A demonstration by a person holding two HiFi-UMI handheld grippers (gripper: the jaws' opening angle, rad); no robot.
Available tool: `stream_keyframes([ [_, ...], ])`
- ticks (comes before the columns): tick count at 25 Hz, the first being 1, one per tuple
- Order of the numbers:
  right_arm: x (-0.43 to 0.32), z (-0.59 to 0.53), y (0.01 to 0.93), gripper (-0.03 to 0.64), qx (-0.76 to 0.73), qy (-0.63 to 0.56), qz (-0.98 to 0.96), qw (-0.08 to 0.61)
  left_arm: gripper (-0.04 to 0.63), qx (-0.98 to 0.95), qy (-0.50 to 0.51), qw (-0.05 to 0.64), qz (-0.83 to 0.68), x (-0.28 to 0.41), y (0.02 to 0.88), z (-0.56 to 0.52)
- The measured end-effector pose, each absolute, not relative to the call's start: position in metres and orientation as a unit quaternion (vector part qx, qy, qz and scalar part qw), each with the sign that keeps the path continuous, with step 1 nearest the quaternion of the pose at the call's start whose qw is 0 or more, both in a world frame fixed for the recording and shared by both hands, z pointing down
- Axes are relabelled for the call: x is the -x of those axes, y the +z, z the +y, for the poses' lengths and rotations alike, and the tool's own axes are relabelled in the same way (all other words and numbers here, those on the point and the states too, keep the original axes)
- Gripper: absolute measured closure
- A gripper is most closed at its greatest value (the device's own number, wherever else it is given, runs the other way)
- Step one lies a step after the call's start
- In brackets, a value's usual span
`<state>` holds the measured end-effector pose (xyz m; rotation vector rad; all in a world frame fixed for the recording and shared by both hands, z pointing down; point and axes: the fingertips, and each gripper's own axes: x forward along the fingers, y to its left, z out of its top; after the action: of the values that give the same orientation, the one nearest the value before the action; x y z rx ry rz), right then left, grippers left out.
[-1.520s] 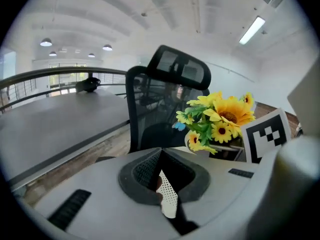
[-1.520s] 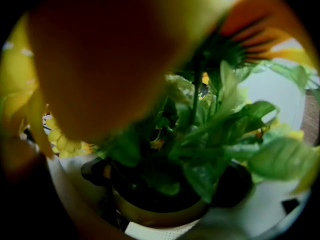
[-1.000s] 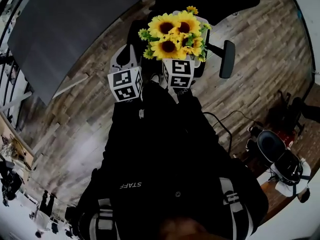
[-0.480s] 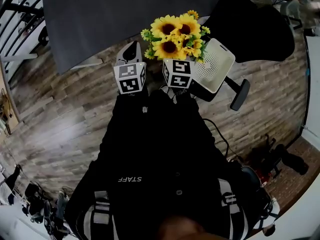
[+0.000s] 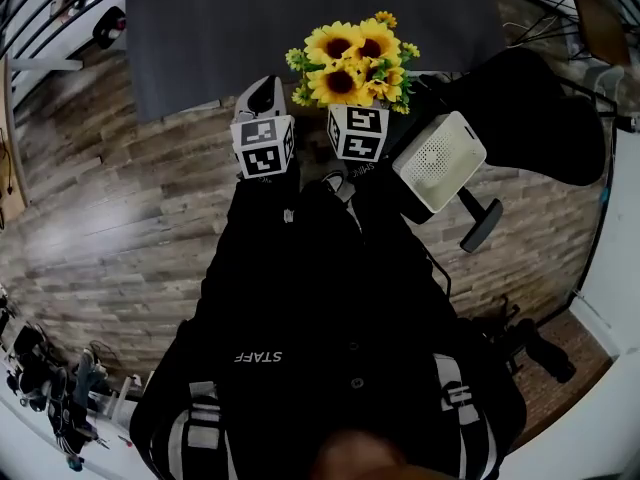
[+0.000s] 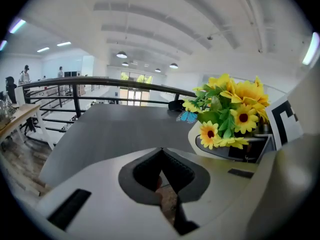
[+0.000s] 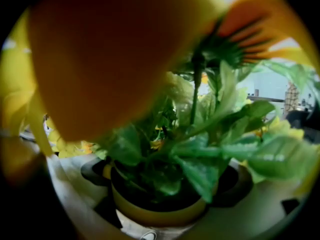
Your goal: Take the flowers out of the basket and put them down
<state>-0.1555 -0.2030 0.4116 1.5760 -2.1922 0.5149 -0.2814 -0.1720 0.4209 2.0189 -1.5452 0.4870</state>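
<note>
jaws of right gripper point(image 7: 161, 204) clamp flowers point(image 7: 200, 149); left gripper point(image 6: 161, 153) closed, empty

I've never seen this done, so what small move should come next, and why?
Probably ease the sunflowers forward over the grey table: the right tongs grip them outside the white basket, and the table lies just ahead.

Open-plan office: grey desk point(image 5: 300, 28), swivel chair point(image 5: 540, 118), railing point(image 6: 75, 84), ceiling lamps point(image 6: 121, 55).

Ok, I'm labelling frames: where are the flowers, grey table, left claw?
flowers point(image 5: 338, 83), head view, front sunflower's bloom
grey table point(image 6: 115, 126), left gripper view, bare top
left claw point(image 6: 162, 149), left gripper view, between its tips
</note>
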Motion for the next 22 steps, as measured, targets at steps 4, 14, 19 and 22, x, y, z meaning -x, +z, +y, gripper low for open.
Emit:
stream_keyframes([
  [4, 0.147, -0.205, 0.426, 0.084, -0.544, 0.185, -0.794, 0.199, 0.597, -0.734, 0.182, 0.276, -0.593, 0.274, 0.429, -0.169],
  [14, 0.227, -0.270, 0.488, 0.084, -0.508, 0.192, -0.806, 0.235, 0.597, -0.704, 0.187, 0.308, -0.613, 0.351, 0.482, -0.221],
  [19, 0.238, -0.285, 0.508, 0.084, -0.498, 0.191, -0.810, 0.244, 0.597, -0.702, 0.196, 0.311, -0.610, 0.355, 0.499, -0.231],
  [22, 0.246, -0.293, 0.520, 0.083, -0.491, 0.191, -0.811, 0.253, 0.597, -0.696, 0.199, 0.318, -0.612, 0.361, 0.508, -0.237],
])
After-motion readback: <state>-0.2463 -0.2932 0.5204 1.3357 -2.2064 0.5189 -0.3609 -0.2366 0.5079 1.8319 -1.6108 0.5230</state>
